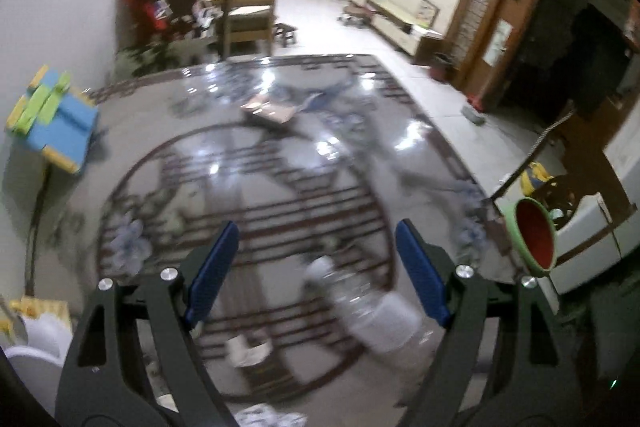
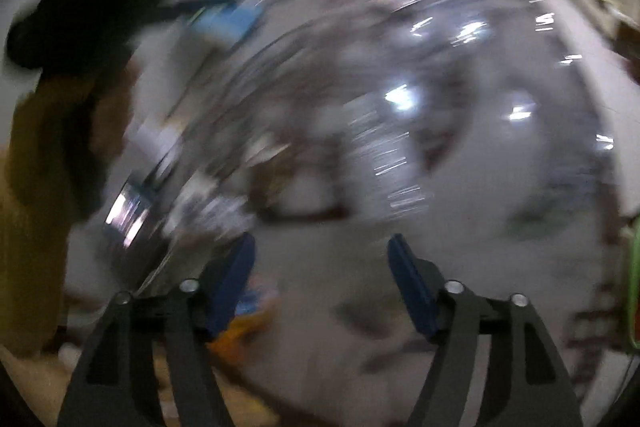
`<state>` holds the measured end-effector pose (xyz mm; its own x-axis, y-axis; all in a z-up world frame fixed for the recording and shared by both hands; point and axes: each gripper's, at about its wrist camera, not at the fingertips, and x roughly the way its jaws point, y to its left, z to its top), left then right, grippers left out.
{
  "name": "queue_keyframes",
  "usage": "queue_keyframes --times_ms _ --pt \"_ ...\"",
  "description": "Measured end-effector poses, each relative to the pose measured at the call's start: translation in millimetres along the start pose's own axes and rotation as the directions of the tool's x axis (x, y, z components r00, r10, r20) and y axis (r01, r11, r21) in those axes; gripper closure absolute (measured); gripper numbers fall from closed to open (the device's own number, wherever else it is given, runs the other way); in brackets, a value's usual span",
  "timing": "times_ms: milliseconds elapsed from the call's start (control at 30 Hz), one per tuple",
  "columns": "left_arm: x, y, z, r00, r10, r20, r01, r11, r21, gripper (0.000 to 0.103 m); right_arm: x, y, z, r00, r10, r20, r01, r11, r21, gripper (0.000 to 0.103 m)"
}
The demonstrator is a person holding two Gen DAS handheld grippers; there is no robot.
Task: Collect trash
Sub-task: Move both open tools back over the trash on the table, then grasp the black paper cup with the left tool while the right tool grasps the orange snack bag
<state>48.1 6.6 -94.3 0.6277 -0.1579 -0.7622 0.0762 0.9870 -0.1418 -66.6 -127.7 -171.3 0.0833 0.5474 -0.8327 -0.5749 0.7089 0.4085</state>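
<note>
Low center over the glossy table (image 1: 280, 155): left gripper (image 1: 318, 247) spread wide above a clear bottle (image 1: 372, 307), gripping nothing; right gripper (image 2: 322, 259) likewise wide, empty, super blurry.

Clear plastic bottle (image 1: 372, 307) w/ white label lies on its side on glossy tabletop (image 1: 280, 163) (blurred), crumpled white scrap (image 1: 248, 349) nearby.

A glossy glass-topped table (image 1: 248, 163), patterned with a dark ring and brown bars, carries scattered litter. A clear plastic bottle (image 1: 368, 311) lies on its side at the near edge. Left of the bottle sits a crumpled white scrap (image 1: 248, 349). Far beyond the bottle lies a flat brown card (image 1: 270, 111). A green bin (image 1: 534, 237) stands to the bottle's right, at the table's rim.
</note>
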Motion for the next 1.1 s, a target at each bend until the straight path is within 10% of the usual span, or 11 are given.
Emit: queue_keyframes --times_ms 300,500,800,1100 --pt "-7.2 50.7 -29.1 0.999 0.025 -0.022 -0.027 0.995 -0.091 0.025 74.0 44.7 -10.2 0.981 0.095 -0.172 -0.098 0.995 -0.01 0.023" --pt "4.6 62.1 -47.7 0.998 0.013 -0.069 -0.021 0.993 -0.118 0.025 86.9 36.2 -17.1 0.975 0.018 -0.219 -0.019 1.0 -0.001 0.065" --pt "58.0 63.5 -104.3 0.961 -0.034 -0.274 -0.014 0.985 -0.173 0.025 20.5 -5.7 -2.7 0.994 -0.109 -0.007 0.109 0.986 0.127 0.075" --pt "95.4 53.4 -137.4 0.912 -0.045 -0.408 -0.018 0.988 -0.151 0.026 -48.2 -65.0 -1.4 0.935 -0.327 0.133 0.279 0.916 0.289 0.075"
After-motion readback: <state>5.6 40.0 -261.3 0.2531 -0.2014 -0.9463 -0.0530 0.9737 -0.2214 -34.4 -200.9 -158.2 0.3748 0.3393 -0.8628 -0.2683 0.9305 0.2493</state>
